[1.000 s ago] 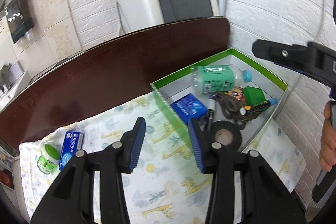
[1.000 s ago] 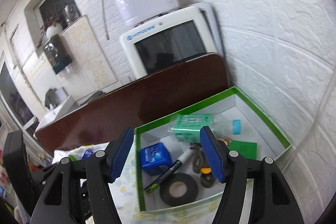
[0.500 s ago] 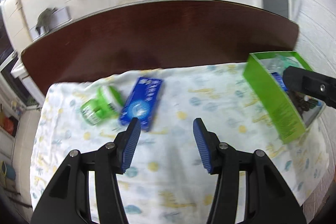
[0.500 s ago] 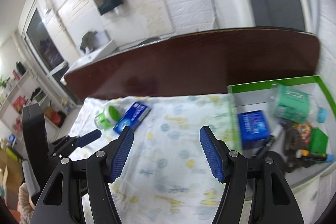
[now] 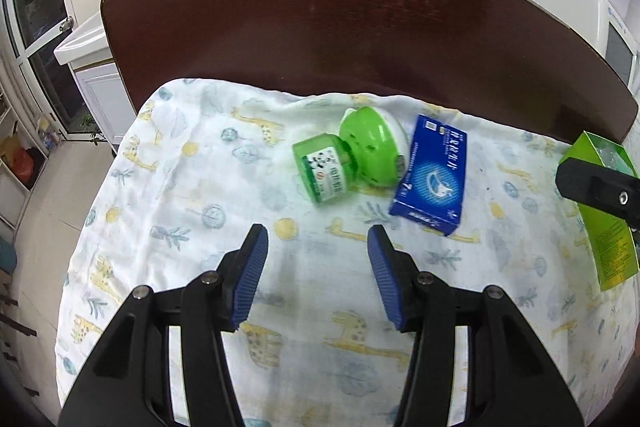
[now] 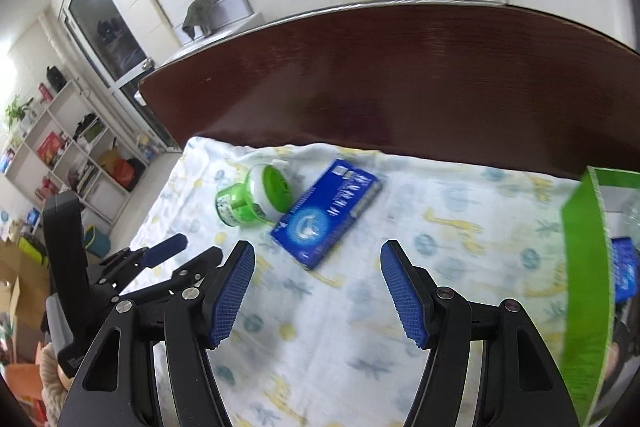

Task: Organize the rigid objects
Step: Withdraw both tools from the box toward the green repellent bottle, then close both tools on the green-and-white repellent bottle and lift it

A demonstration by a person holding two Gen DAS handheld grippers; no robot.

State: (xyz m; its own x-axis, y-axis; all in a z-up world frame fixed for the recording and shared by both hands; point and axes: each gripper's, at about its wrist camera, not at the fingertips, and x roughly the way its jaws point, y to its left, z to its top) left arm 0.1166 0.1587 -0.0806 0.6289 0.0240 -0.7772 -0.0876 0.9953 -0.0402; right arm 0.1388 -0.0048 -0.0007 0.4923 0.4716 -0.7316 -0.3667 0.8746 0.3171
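Two things are left out on the cloth-covered bench (image 5: 192, 227) near its far edge — a green vaporizer (image 5: 352, 155) and, touching it, a blue box (image 5: 434, 175). The green bin (image 6: 588, 267) stands at the right edge. Both the left hand-held gripper (image 5: 318, 267) and right hand-held gripper (image 6: 318, 291) are spread and empty, short of them — the step looks like the approach; next, close on one item.

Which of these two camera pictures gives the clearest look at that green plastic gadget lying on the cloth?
The left wrist view: the green gadget lies near the middle, sharp, with its label and vent holes visible. In the right wrist view it sits smaller, off to the left and slightly blurred, touching the blue box.
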